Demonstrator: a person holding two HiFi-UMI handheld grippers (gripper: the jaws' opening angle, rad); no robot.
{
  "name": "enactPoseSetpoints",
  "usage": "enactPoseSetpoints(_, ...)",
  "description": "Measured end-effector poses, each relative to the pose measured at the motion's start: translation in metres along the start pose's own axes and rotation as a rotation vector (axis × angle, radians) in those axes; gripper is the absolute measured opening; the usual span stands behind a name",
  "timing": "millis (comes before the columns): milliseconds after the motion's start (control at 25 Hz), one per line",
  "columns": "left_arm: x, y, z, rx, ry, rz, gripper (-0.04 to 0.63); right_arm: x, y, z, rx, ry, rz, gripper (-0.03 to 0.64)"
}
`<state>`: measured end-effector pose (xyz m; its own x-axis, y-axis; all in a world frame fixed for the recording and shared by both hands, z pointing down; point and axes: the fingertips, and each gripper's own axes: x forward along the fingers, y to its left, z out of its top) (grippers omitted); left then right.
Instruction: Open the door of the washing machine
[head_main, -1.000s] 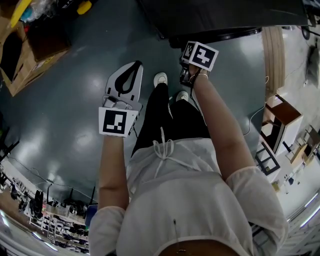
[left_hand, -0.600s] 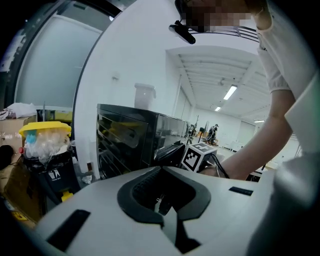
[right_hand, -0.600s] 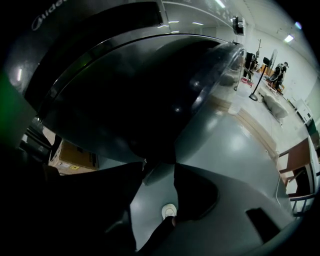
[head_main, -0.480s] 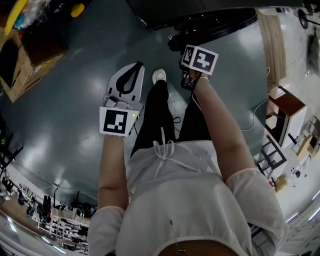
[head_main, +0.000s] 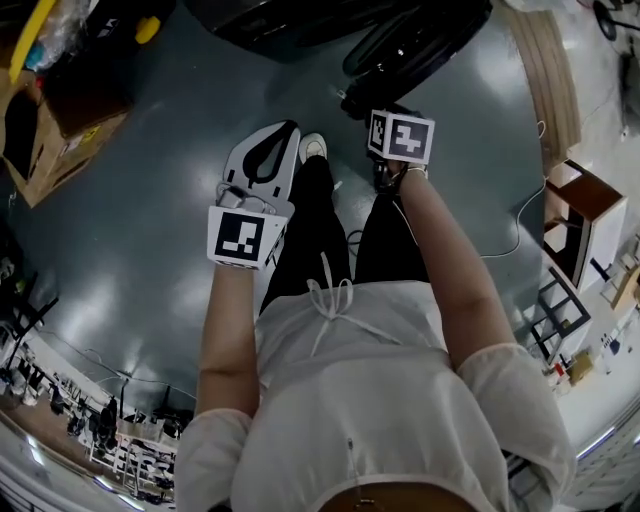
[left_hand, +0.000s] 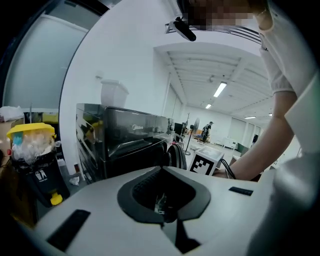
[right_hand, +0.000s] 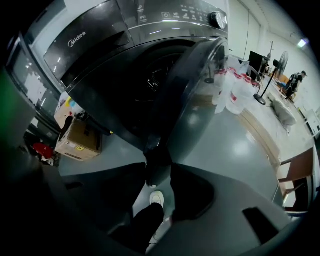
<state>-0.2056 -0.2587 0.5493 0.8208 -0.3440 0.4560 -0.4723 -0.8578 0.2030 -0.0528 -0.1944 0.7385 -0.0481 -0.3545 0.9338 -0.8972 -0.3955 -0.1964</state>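
Observation:
The dark washing machine stands at the top of the head view, its drum mouth uncovered. Its round door is swung out toward me. My right gripper points steeply down at the door's lower edge. That edge sits between its dark jaws, which are closing on it. My left gripper is white and hangs over the floor left of my legs, shut and empty. In the left gripper view the washing machine is ahead.
A cardboard box lies left of the machine. A yellow-lidded bin stands nearby. Water bottles sit right of the door. A wooden cabinet and a floor cable are at the right. My white shoe is below the door.
The door has swung further out from the machine with my right gripper at its edge. Both grippers have shifted across the floor and the machine has slid toward the top of the view.

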Motion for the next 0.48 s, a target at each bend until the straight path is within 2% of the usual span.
enactPoseSetpoints(320,0.033,-0.092,-0.004,0.004,-0.024,0.026,0.023,-0.025,-0.069,-0.042,0.003,0.01,0.077,0.14)
enactPoseSetpoints(480,0.048,-0.133,0.002,-0.004,-0.094,0.067,0.023,-0.037,-0.108,-0.059,0.014,0.003,0.113,0.13)
